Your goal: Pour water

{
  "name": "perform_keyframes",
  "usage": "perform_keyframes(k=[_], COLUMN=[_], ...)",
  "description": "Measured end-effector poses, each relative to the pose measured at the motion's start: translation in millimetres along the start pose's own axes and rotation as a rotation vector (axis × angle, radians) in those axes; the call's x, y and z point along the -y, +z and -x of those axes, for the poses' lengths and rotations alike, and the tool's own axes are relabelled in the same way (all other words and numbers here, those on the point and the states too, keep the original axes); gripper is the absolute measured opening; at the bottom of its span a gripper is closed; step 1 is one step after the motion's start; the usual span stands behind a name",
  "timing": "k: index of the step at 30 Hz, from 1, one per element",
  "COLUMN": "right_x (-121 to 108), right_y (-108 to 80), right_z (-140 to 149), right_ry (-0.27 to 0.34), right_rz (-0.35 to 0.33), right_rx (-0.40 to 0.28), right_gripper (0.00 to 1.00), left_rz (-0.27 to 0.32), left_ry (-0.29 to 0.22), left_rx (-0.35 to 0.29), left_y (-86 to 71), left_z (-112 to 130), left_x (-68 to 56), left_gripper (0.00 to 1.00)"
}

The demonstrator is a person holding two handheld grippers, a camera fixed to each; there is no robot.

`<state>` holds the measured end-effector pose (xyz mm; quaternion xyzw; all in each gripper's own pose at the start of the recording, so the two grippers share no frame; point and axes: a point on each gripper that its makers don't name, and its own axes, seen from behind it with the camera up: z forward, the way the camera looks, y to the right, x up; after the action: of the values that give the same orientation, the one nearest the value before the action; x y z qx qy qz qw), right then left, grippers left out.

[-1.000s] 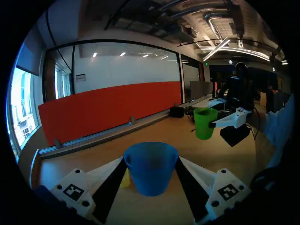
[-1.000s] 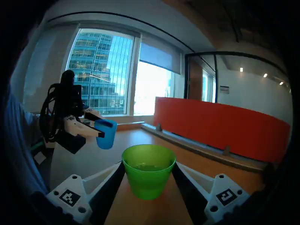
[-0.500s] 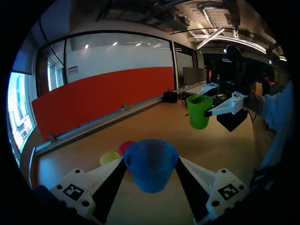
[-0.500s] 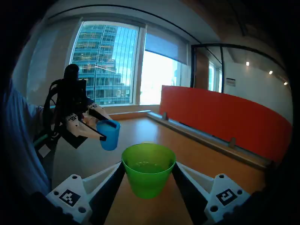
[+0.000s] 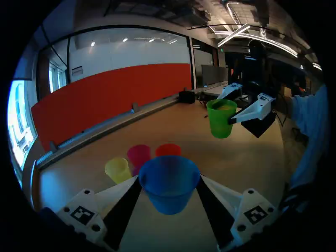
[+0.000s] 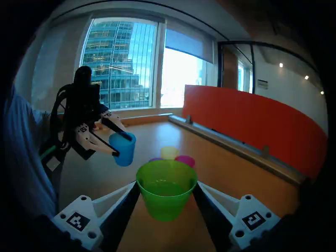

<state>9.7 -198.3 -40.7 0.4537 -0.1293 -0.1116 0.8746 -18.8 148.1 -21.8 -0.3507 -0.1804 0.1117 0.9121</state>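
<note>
Step in hand: A carry before the pour is judged to be under way. Two cups are held aloft and apart, both upright, with no water yet tipped.

Left hand-held gripper [image 5: 169, 178]: Its fingers are closed narrowly on the sides of a blue tapered plastic cup [image 5: 169, 191], which is held clear above the pale wooden counter [image 5: 235, 164].

Right hand-held gripper [image 6: 166, 184]: Its fingers are clamped on a translucent green tapered plastic cup [image 6: 166, 201], gripped just under the rim.

Green cup: A shallow pool of liquid can be seen inside from the right gripper view. The walls are thin and see-through, and the rim is round and unbent.

Blue cup: It is opaque, and its inside cannot be made out from either view.

Landmark: A long orange-red partition panel [image 5: 113, 101] runs along the far edge of the counter. Both held cups are well away from it, on its near side.

Also on the counter: A small yellow plastic cup [image 5: 118, 169], a magenta plastic cup [image 5: 139, 156] and a red plastic cup [image 5: 168, 150] stand clustered between the blue cup and the partition.

Next move: The green cup's rim would likely need to be brought over the blue cup's mouth and tilted slowly, with the blue cup kept level. A spill onto the counter is the risk if the rims are misaligned.
</note>
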Motion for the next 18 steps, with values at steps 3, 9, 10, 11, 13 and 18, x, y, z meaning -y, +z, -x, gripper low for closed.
perform_keyframes(k=[3, 9, 10, 11, 13, 18], right_x=[2, 6, 7, 8, 9, 14], right_y=[1.5, 5.8, 6.6, 7.2, 8.5, 12.2], right_z=[5, 18, 22, 24, 30, 43], right_ry=[-0.004, -0.012, -0.013, -0.013, -0.013, -0.02], right_rz=[-0.012, -0.034, -0.039, -0.044, -0.053, -0.073], right_rx=[0.017, 0.061, 0.07, 0.078, 0.097, 0.137], right_gripper=[0.89, 0.89, 0.89, 0.89, 0.89, 0.89], left_rz=[0.009, 0.034, 0.039, 0.042, 0.05, 0.07], left_ry=[0.005, 0.015, 0.018, 0.021, 0.022, 0.018], left_rx=[0.022, 0.065, 0.072, 0.078, 0.09, 0.114], left_y=[2.7, 7.2, 8.0, 8.7, 9.9, 13.3], left_z=[9, 27, 29, 32, 36, 45], left_x=[-4.0, -13.9, -15.2, -16.3, -17.4, -19.8], left_gripper=[0.88, 0.88, 0.88, 0.88, 0.88, 0.88])
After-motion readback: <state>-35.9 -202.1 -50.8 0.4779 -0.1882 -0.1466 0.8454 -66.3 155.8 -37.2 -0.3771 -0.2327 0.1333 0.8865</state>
